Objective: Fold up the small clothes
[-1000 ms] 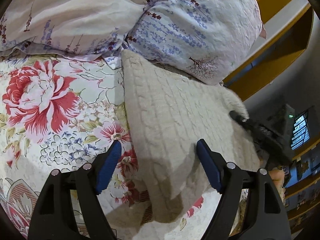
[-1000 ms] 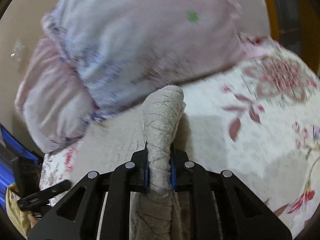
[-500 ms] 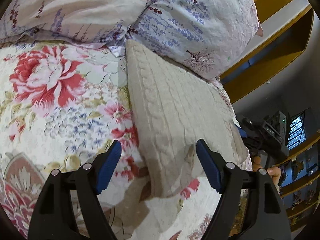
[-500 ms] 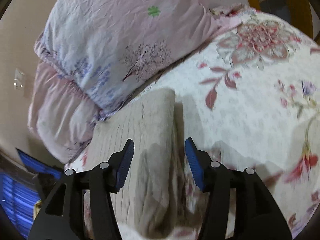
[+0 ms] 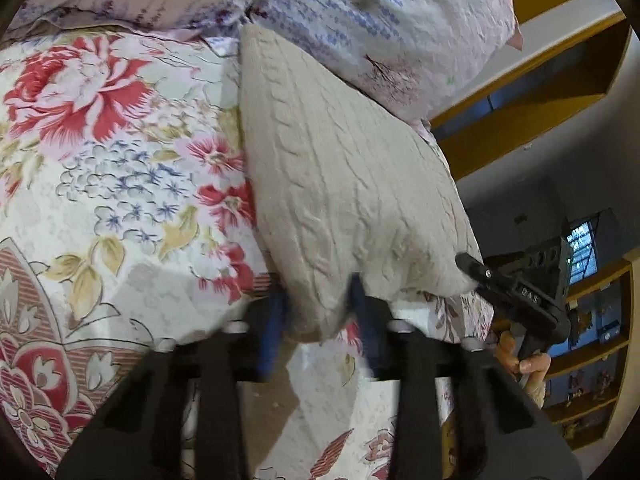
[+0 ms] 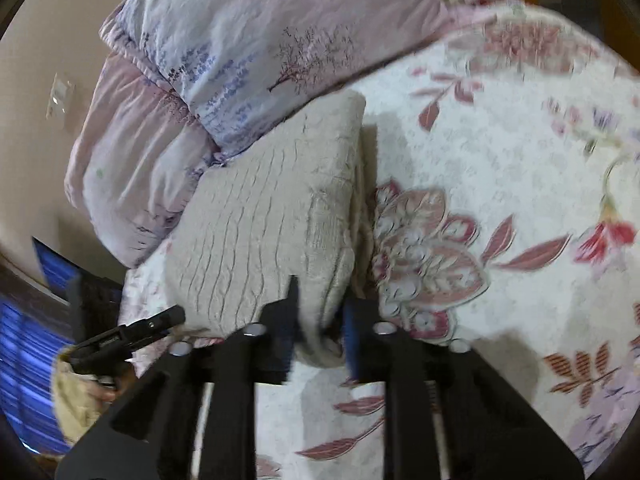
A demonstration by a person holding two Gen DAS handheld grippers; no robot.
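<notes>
A folded beige knit sweater is lying on a flowery bedsheet, with its far end touching the pillows.

The left camera is showing the left gripper at the near corner of the sweater. Its two blue pads are sitting on each side of that corner, close against the knit, so the jaws are looking pinched on it, but the pads are blurry. This view is also showing the right gripper from the side, touching the sweater's other near corner, with a hand holding it. Yellow wooden shelves are showing only here.

The right camera is showing the right gripper from behind. Its blue pads are squeezing the sweater's near corner between them. The left gripper is poking in at the left edge, touching the sweater. A pale wall with a light switch is showing only in this view.

The sheet and the grippers' pads are smeared by blur. The grippers' bodies are cut off at the bottom. The sweater's near corners are partly hidden behind the fingers.

There is one sweater, two grippers, and two pillows: a blue-flowered one on top of a pink one.
</notes>
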